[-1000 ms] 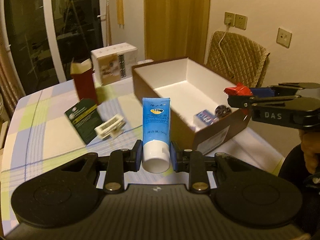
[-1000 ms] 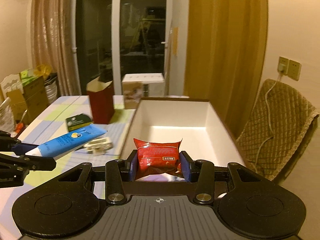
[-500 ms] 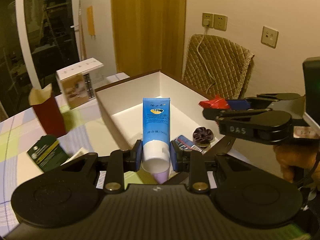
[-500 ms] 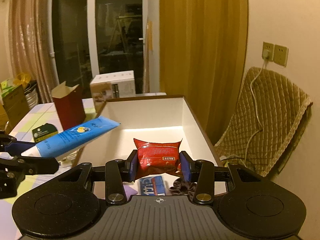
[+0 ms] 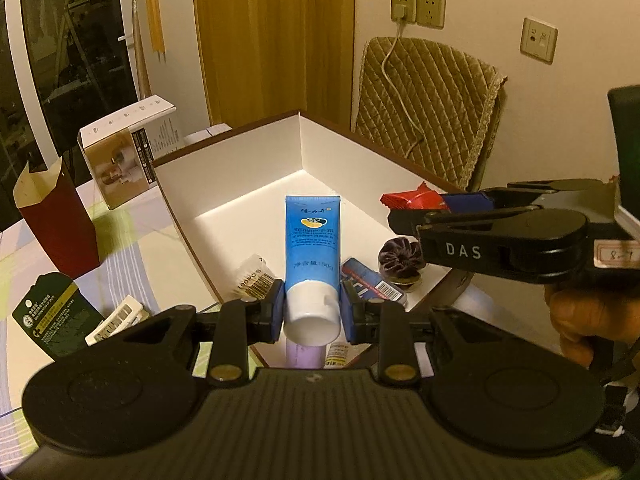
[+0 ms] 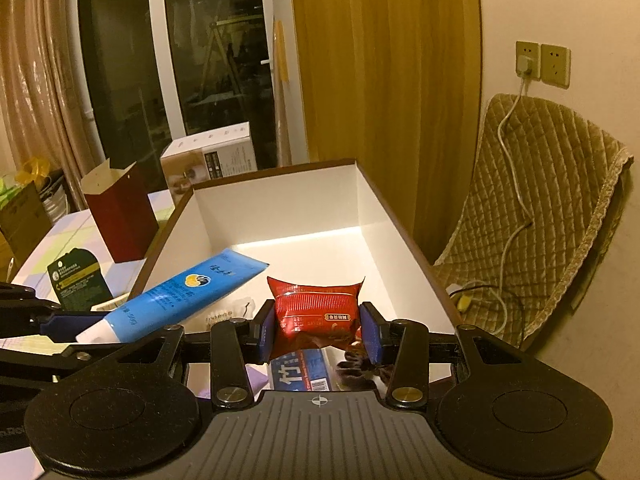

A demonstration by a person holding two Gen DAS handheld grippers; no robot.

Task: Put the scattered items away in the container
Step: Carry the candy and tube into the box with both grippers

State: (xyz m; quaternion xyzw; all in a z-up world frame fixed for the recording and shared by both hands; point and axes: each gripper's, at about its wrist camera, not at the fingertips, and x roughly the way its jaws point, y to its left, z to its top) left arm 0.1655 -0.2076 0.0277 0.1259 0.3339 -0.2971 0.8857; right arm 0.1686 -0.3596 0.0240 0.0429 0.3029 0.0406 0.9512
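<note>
Over the white-lined box [image 5: 224, 184] at frame centre, left gripper [image 5: 312, 312] clamps a blue tube [image 5: 312, 240] while right gripper [image 6: 318, 334] clamps a red packet [image 6: 316, 312].

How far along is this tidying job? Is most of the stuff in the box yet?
Partly done. Already in the box: a dark scrunchie, a blue packet and a barcoded pack. In hand above it: the left gripper holds a blue tube, the right gripper a red snack packet. Left on the table: a green card and a small white item.
</note>
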